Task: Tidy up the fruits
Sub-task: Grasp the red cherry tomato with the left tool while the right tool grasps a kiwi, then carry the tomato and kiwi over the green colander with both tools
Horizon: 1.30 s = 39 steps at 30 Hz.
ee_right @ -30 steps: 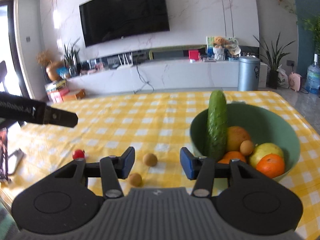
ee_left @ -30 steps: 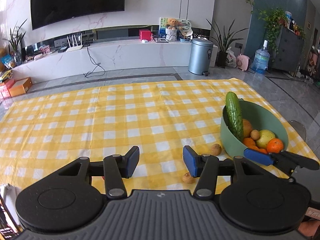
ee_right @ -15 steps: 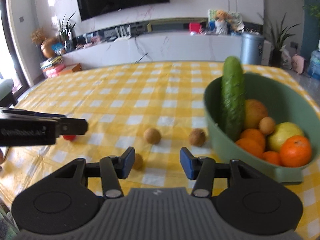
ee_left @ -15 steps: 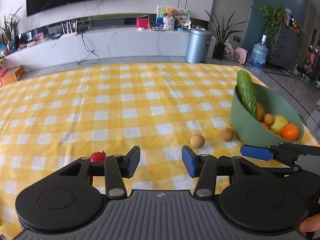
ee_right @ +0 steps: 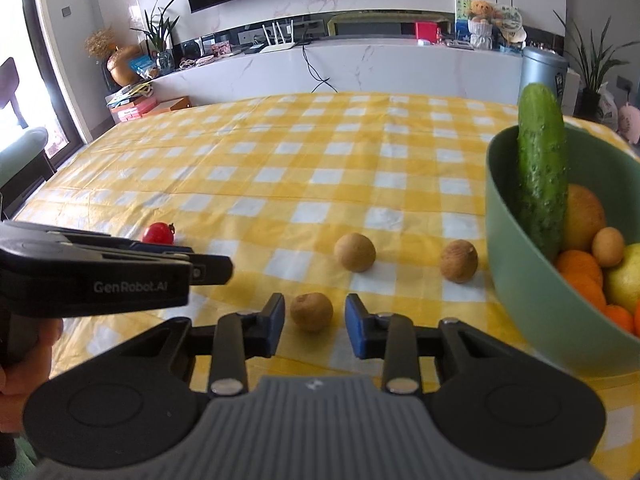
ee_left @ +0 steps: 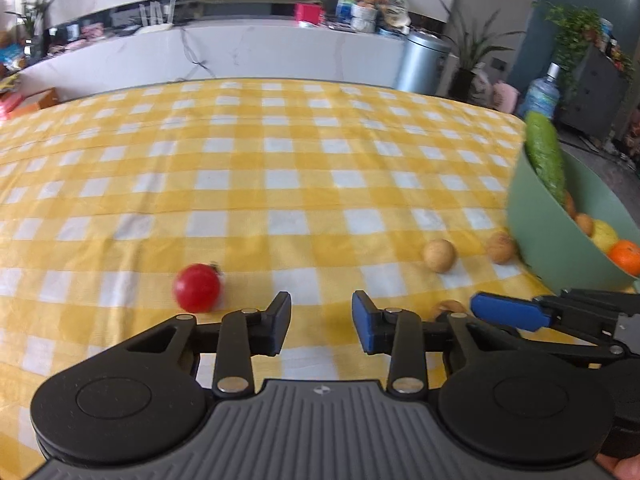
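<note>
Your right tool [ee_right: 315, 322] is closing its jaws around the nearest small brown round fruit [ee_right: 311, 312], pads not yet touching; your left tool [ee_left: 321, 322] is narrowing on nothing, beside the red cherry tomato [ee_left: 197, 288]. Two more brown fruits [ee_right: 355, 252] and the tomato wait on the yellow-checked table [ee_right: 320, 160]; farther right, the green bowl [ee_right: 532, 292] already holds the cucumber [ee_right: 542, 168] and citrus.

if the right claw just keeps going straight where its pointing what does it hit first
Most likely the small brown fruit, which lies between the closing fingers of the right claw, not yet pinched. Beyond it is only the checked tablecloth; depth is hard to judge.
</note>
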Each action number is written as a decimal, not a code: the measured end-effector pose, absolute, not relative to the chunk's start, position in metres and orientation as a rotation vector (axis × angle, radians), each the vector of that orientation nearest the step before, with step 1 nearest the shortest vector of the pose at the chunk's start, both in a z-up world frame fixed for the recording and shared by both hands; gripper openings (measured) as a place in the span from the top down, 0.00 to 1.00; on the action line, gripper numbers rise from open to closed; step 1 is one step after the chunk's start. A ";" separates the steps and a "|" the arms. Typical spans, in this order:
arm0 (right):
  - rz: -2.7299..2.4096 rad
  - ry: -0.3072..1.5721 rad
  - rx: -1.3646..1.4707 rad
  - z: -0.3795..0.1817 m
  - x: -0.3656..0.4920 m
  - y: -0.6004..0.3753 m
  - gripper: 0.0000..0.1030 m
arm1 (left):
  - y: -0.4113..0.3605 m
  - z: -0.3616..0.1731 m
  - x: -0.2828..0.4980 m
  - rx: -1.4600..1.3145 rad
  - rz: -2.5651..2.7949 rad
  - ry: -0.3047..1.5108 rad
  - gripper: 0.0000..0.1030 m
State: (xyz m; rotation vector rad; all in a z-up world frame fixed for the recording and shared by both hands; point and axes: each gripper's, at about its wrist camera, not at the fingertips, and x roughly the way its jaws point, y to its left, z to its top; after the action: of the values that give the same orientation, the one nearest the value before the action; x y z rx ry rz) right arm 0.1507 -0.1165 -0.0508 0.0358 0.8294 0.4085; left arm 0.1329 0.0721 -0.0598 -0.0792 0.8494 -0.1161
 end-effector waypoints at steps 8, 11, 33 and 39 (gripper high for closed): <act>0.417 0.836 0.036 -0.059 0.159 -0.109 0.79 | 0.100 -0.051 0.126 -0.122 0.039 0.799 0.60; 0.420 0.831 0.032 -0.060 0.158 -0.109 0.79 | 0.105 -0.051 0.130 -0.114 0.112 0.792 0.60; 0.430 0.846 0.069 -0.062 0.163 -0.114 0.79 | 0.098 -0.069 0.145 -0.118 0.107 0.839 0.70; 0.432 0.848 0.056 -0.063 0.163 -0.112 0.79 | 0.096 -0.067 0.143 -0.116 0.095 0.858 0.72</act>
State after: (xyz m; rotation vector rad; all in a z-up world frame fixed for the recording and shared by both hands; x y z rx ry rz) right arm 0.1630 -0.1118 -0.0631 0.0563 0.8482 0.4318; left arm 0.1431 0.0955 -0.0669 -0.1156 0.8576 0.0950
